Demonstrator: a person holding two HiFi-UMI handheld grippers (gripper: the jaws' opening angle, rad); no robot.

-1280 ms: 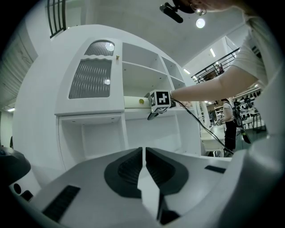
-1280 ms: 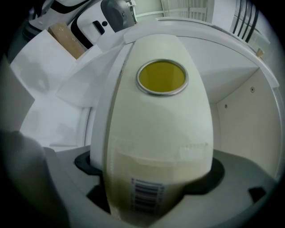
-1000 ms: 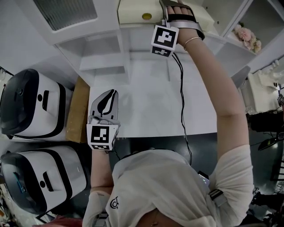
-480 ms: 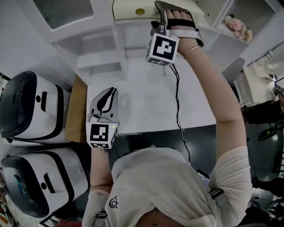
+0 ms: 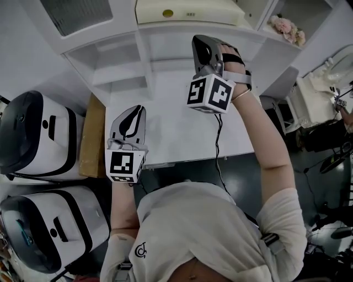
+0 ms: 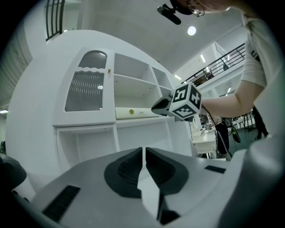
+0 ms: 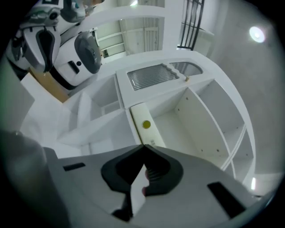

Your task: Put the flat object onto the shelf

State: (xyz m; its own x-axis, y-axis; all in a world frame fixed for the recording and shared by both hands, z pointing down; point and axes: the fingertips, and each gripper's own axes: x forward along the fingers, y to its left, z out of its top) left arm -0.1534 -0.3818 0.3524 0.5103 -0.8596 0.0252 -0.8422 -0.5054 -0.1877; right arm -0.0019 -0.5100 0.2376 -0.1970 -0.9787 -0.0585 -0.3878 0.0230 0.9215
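The flat object [image 5: 182, 11], a cream slab with a yellow dot, lies on the white shelf [image 5: 165, 32] at the top of the head view. It also shows in the right gripper view [image 7: 143, 122] and the left gripper view [image 6: 133, 112]. My right gripper [image 5: 201, 42] hovers in front of and below the shelf, apart from the slab, its jaws shut with nothing between them [image 7: 143, 146]. My left gripper [image 5: 139, 112] rests low over the white table [image 5: 182, 132], shut and empty [image 6: 144, 149].
Two white-and-black appliances [image 5: 33, 135] [image 5: 49, 226] stand at the left beside a brown board [image 5: 91, 137]. A ribbed cabinet door [image 5: 77, 14] is left of the shelf. Pink flowers [image 5: 287, 30] sit at the upper right. A black cable [image 5: 218, 143] hangs from the right gripper.
The right gripper has pulled back from the shelf toward the person and its jaws have closed. The flat object stays on the shelf. The left gripper has not moved.
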